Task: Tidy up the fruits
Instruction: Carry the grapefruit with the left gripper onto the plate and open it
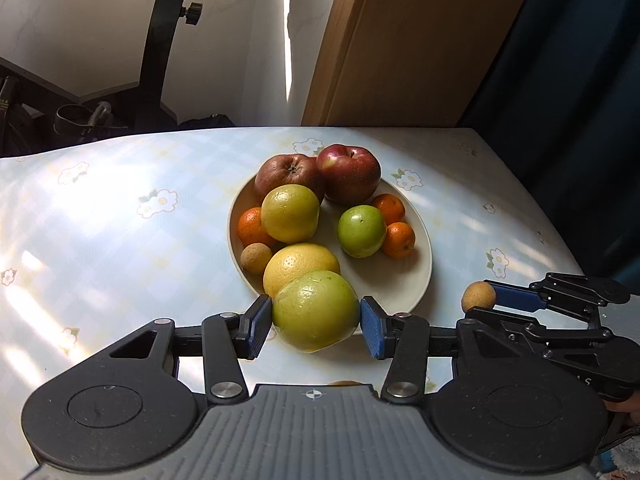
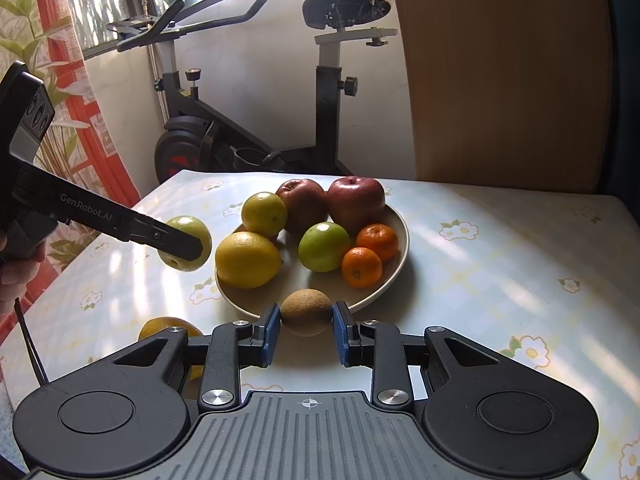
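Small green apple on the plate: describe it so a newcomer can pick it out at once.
Start at the oval cream plate in the middle of the flowered tablecloth. On its right half, in front of the two dark red apples, lies the small green apple, touching two small orange mandarins. It is the only smooth, bright green fruit; the others are yellowish.

We see a yellow-green citrus (image 1: 315, 311) clamped off the table beside the plate (image 1: 416, 280), a small brown fruit (image 2: 306, 312) gripped at the plate's near rim, and apples, oranges and green fruit piled on it.
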{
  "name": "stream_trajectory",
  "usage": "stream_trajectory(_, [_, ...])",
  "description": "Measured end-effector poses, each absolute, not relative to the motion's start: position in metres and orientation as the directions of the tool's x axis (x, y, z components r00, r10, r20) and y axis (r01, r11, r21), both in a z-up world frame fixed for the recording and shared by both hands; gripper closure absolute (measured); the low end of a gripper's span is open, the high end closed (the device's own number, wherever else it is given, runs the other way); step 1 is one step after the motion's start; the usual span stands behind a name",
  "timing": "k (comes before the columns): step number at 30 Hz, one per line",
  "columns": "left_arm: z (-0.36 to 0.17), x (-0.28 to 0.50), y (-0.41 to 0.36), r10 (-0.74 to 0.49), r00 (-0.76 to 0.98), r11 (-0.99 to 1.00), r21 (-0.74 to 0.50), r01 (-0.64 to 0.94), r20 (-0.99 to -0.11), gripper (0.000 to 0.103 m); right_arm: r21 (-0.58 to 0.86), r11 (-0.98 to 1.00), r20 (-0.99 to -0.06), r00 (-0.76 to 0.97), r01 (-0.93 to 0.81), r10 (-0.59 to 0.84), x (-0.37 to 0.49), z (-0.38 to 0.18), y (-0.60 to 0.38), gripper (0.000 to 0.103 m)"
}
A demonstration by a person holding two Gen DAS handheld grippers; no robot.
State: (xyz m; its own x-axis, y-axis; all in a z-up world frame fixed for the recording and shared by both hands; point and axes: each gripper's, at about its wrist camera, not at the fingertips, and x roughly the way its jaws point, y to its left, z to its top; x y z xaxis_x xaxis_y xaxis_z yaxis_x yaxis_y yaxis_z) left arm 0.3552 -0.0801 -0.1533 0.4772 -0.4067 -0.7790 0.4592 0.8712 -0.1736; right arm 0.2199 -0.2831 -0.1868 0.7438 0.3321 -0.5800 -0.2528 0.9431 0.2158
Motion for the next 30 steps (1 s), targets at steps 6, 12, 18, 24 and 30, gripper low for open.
stream_trajectory(6, [-0.135,0.376,-0.111,-0.427,0.507,0.857,-0.157,0.491,-0.749,0.053,0.217,0.941,-0.572,0.748,-0.259,0.338,0.225,-0.186,-0.284,0.077])
stream_trajectory(12, [-0.135,0.406,-0.140,-0.442,0.511,0.840,-0.139,0.525,-0.737,0.053,0.217,0.940,-0.579,0.741,-0.264,0.341,0.232,-0.189,-0.284,0.077])
stream_trajectory(18, [-0.147,0.425,-0.157,-0.419,0.496,0.842,-0.120,0.527,-0.761,0.053,0.213,0.939,-0.580,0.739,-0.270,0.344,0.240,-0.191,-0.283,0.077])
stream_trajectory(24, [-0.157,0.432,-0.162,-0.387,0.490,0.849,-0.094,0.520,-0.781,0.052,0.224,0.941,-0.585,0.737,-0.255,0.339,0.247,-0.195,-0.288,0.077])
stream_trajectory(30, [-0.162,0.435,-0.160,-0.370,0.500,0.857,-0.080,0.509,-0.783,0.052,0.228,0.943,-0.594,0.733,-0.241,0.331,0.256,-0.200,-0.291,0.077])
